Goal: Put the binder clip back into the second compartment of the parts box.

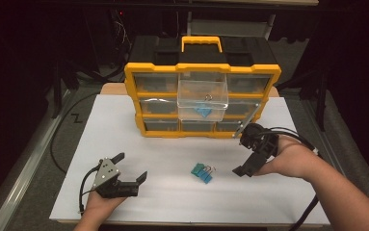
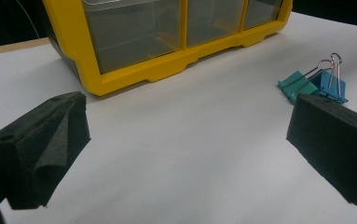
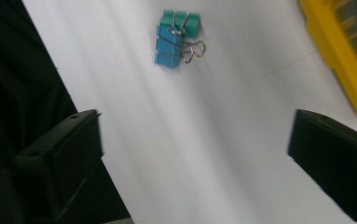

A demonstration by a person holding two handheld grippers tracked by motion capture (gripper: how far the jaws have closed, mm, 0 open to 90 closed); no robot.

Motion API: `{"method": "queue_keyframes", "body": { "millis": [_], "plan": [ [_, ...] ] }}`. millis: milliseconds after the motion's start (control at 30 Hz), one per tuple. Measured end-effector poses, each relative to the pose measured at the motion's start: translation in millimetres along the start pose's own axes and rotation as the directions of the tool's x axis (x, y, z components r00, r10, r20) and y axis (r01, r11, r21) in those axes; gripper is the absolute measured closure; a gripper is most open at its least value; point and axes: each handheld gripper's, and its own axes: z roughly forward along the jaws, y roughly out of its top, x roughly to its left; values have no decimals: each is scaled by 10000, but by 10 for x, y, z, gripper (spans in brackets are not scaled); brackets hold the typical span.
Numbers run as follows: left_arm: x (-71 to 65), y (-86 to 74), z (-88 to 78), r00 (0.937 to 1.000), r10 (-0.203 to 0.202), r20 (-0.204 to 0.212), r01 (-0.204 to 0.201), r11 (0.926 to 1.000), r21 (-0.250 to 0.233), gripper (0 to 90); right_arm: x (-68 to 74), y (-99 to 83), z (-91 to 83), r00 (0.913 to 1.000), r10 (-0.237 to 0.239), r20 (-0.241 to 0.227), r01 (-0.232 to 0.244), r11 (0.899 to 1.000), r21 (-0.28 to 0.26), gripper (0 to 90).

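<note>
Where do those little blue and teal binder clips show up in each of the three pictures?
High view: binder clips at lower centre, on the white sheet.
Left gripper view: binder clips at upper right.
Right gripper view: binder clips at top centre.
Shared landmark: the yellow organiser.

White table top [image 1: 124, 125] w/ a wooden edge showing at the back. Yellow-framed drawer organizer [image 1: 202, 82] stands at the back edge, centred. Two binder clips, teal [image 1: 198, 169] & blue [image 1: 205, 176], lie touching each other mid-table, nearer the front edge, well apart from the organizer.
</note>
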Motion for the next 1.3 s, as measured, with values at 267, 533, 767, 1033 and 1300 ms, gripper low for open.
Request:
{"method": "queue_keyframes", "body": {
  "millis": [267,533,767,1033,1300],
  "plan": [
    [1,0,-4,10000,4,4,-4,10000,-60,3,24,-103,490,9995,260,-183,-258,9996,112,7],
    [2,0,-3,10000,14,20,-14,10000,-33,3,25,-142,879,9982,343,-495,-341,9994,43,33],
    [-3,0,-5,10000,42,34,-42,10000,-46,3,28,-61,1054,9965,309,-776,-337,9988,-344,117],
    [-9,-2,3,10000,66,56,-66,10000,-31,3,-33,34,1102,9952,317,-931,-405,9947,-946,342],
    [-10,-5,9,10000,82,38,-82,10000,8,3,-40,87,1118,9967,362,-728,-461,9891,-1397,539]
  ]
}}
